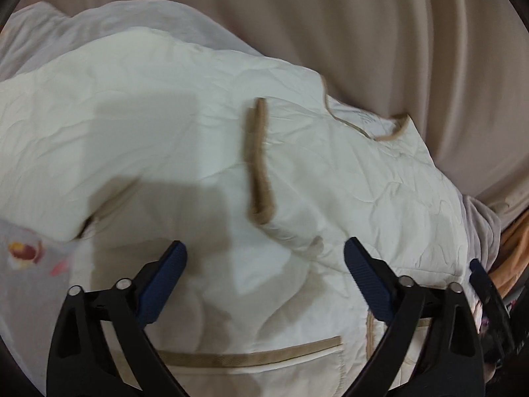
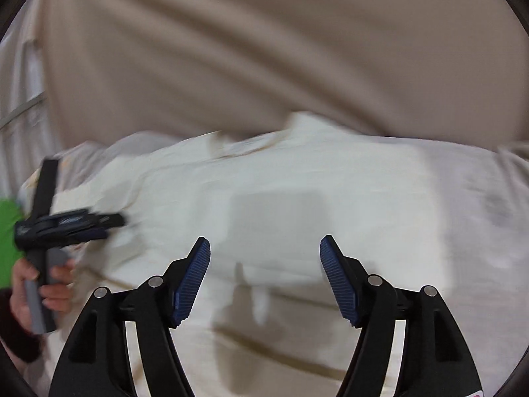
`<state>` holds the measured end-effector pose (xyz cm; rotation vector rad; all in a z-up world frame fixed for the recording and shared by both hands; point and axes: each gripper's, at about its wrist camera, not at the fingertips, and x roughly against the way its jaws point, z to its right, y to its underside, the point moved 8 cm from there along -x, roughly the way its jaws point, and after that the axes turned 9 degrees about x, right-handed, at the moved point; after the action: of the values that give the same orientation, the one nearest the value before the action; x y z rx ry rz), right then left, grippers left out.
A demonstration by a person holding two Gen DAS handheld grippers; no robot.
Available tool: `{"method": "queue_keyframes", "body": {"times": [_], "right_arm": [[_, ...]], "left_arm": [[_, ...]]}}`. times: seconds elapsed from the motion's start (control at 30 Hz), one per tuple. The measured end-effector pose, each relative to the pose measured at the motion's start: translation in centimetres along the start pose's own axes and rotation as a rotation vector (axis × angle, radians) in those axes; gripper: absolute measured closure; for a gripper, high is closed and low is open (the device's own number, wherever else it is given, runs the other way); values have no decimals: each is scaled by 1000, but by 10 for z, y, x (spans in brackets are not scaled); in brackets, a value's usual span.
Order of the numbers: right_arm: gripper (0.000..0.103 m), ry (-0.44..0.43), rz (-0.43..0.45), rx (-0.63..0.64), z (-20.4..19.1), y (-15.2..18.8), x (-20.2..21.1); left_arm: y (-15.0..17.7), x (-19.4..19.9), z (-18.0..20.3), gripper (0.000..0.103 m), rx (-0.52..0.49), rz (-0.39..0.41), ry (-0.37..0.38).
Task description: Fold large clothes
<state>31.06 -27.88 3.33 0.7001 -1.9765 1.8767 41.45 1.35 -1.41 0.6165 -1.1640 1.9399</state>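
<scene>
Your cream quilted jacket with tan trim [image 1: 198,139] lies spread on the pale floral-print bed sheet [image 1: 29,264], reaching to the sheet's far edge by the beige curtain [image 1: 363,33]. One part looks turned over onto the body, with a tan-edged flap [image 1: 259,162] lying across the middle, so I'd judge you at an early fold; the remaining folds and squaring up are left. The tan-piped pocket [image 1: 251,359] lies at the near edge. Left gripper [image 1: 264,254]: blue ribbed fingers [image 1: 162,287] spread wide, nothing between them, hovering above the jacket; contact with the cloth not discernible. Right gripper [image 2: 264,251]: fingers [image 2: 193,281] also apart, empty, above the jacket. The right view is motion-blurred, so folds there are unreadable.
</scene>
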Motion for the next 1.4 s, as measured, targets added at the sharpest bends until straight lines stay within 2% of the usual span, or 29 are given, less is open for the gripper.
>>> {"method": "queue_keyframes", "body": {"times": [0.07,0.1,0.13,0.17,0.2,0.3,0.4,0.47,0.53,0.6,0.73,0.8,0.83,0.87,1.0,1.03,1.07,1.13,1.3,1.37,1.4], "right_arm": [[35,54,-8,-137,51,10,9],[35,64,-9,-212,74,17,12],[36,76,-10,-257,85,21,12],[45,90,-10,-296,98,25,12],[59,98,-12,-319,106,28,13],[82,60,8,-299,95,19,16],[85,-6,9,-225,74,9,7],[86,-4,-52,-160,54,15,-17],[94,60,-174,-99,55,35,-53],[99,89,-189,-103,59,40,-58],[99,87,-61,-92,55,16,-24],[102,145,-125,-76,67,28,-38],[103,157,-195,-73,75,43,-54],[103,137,-201,-99,81,48,-59],[102,131,-86,-157,85,33,-29],[102,158,-80,-149,89,34,-29],[103,192,-120,-134,95,41,-37],[103,172,-176,-139,99,54,-52],[103,180,-126,-145,96,43,-18],[103,218,-155,-119,92,48,-19],[101,220,-157,-117,90,51,-16]], "left_arm": [[-2,-11,15,43,-34,-26,11],[-4,-14,19,68,-43,-32,10],[-7,-16,21,87,-42,-28,-4],[-13,-15,22,91,-35,-13,-9],[-19,-10,23,93,-28,11,1],[-37,10,18,95,-17,112,3],[-40,6,4,95,-28,135,-59],[-31,-15,-7,94,-56,99,-119],[-21,-28,-15,94,-71,82,-142],[-18,-29,-17,94,-77,107,-134],[-17,-30,-18,93,-77,129,-127],[-15,-30,-17,92,-90,151,-138],[-15,-30,-15,91,-99,159,-145],[-13,-30,-12,91,-106,164,-153],[-15,-28,-14,91,-98,170,-155],[-16,-26,-17,91,-89,170,-146],[-17,-25,-19,90,-81,171,-139],[-16,-21,-21,89,-74,172,-130],[-19,13,-37,81,-58,214,-151],[-25,36,-53,78,-38,241,-181],[-30,52,-66,72,-16,259,-194]]}}
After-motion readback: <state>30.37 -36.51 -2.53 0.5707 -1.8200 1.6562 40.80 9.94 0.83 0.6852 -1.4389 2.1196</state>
